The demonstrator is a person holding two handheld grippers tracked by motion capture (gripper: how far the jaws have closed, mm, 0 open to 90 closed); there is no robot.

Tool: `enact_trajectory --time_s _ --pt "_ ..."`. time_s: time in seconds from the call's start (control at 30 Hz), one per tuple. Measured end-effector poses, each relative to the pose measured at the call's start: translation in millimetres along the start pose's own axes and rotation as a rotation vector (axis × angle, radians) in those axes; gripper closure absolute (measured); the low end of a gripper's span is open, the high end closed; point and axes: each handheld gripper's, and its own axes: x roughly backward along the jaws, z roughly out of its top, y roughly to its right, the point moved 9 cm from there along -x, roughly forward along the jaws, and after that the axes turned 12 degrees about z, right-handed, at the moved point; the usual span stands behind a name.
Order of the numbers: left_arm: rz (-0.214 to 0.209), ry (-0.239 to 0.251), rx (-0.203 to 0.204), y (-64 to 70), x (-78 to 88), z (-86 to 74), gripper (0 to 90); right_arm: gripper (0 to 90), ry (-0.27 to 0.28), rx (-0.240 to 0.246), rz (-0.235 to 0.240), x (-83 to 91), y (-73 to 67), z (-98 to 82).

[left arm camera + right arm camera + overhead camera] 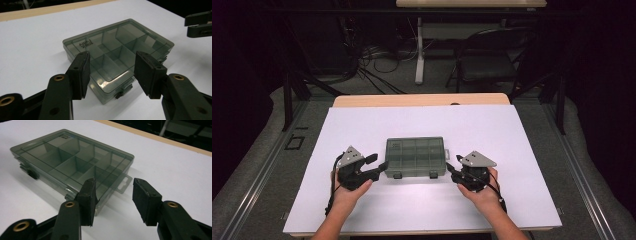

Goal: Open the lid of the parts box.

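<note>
While both hands rest on the white-covered table (422,125), a smoky grey translucent plastic compartment box (416,157) lies shut between the two sets of tongs.

Left tongs (377,164) are released, jaws spread, tips near the box's front left corner; seen along their own jaws, that corner and a front latch (122,92) sit in the gap. Right tongs (452,167) are also released, spread just beside the box's right end, where a slotted hang tab (123,184) sticks out.
</note>
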Motion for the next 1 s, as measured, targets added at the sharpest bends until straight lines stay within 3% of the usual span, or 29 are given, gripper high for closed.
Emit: enact_trajectory --time_s 0.03,0.07,0.2,0.4,0.5,0.8,1.0 --pt "0.0 0.0 0.0 0.0 0.0 0.0 49.5 54.4 0.0 0.0 0.0 0.0 0.0 0.0" --pt "0.016 -0.015 -0.003 2.3 -1.9 -3.6 51.4 58.5 0.013 -0.002 -0.011 0.8 0.1 -0.4" --pt "0.009 -0.052 0.003 12.0 -5.5 -9.3 67.8 74.9 -0.006 0.003 0.016 1.2 -9.7 -3.2" --pt "0.007 -0.093 -0.032 21.8 -5.6 -22.4 83.8 87.2 -0.012 0.016 0.065 -3.5 -22.6 -4.8" --pt "-0.003 -0.111 -0.016 22.0 -7.2 -28.1 90.0 90.0 -0.018 0.011 0.08 -7.8 -24.8 -8.6" --pt "0.014 -0.132 -0.037 17.5 -12.0 -35.8 90.0 90.0 -0.052 0.007 0.092 -16.6 -26.1 -19.2" --pt "0.012 -0.182 -0.055 19.7 -16.4 -43.3 90.0 90.0 -0.075 -0.022 0.102 -22.1 -21.8 -27.7"
